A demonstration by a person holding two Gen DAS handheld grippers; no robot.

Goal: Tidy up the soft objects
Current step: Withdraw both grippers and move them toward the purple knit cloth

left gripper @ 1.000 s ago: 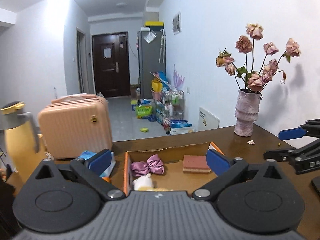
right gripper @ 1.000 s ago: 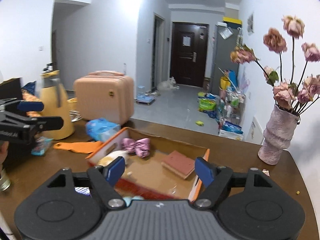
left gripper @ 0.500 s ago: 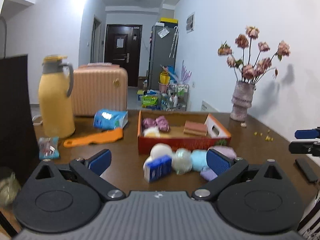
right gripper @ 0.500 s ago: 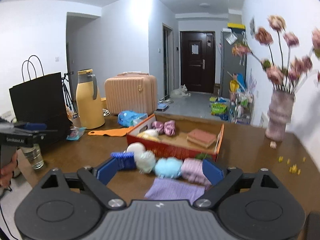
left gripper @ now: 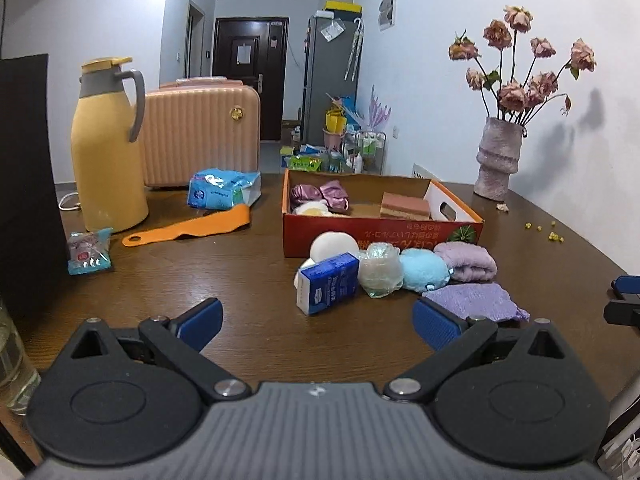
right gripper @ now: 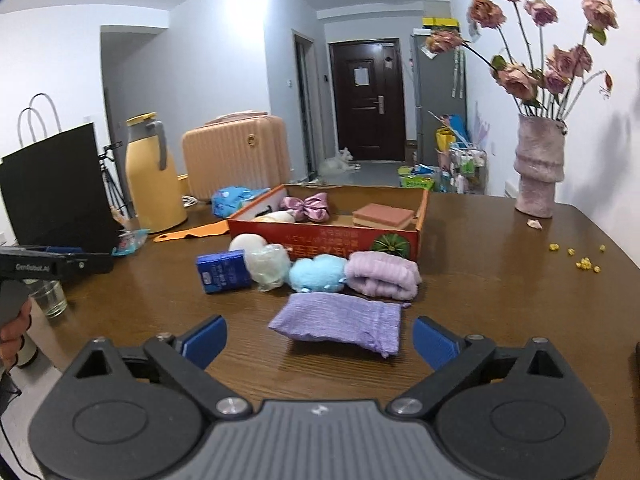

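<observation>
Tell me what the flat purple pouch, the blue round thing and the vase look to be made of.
Flat purple pouch: woven or knitted fabric, matte, fine ribbed lines, limp frayed edge.
Blue round thing: plush, fuzzy fleece surface, probably stuffed.
Vase: likely ceramic or stone-like, rough, matte, mottled pink-grey, ridged bands; exact material unclear.

left tool (left gripper: pixel 316 320): jaws spread wide, nothing between, level, held low | right tool (right gripper: pixel 320 340): jaws spread wide, nothing gripped, level | left hand (right gripper: pixel 14 332): wraps the handle
</observation>
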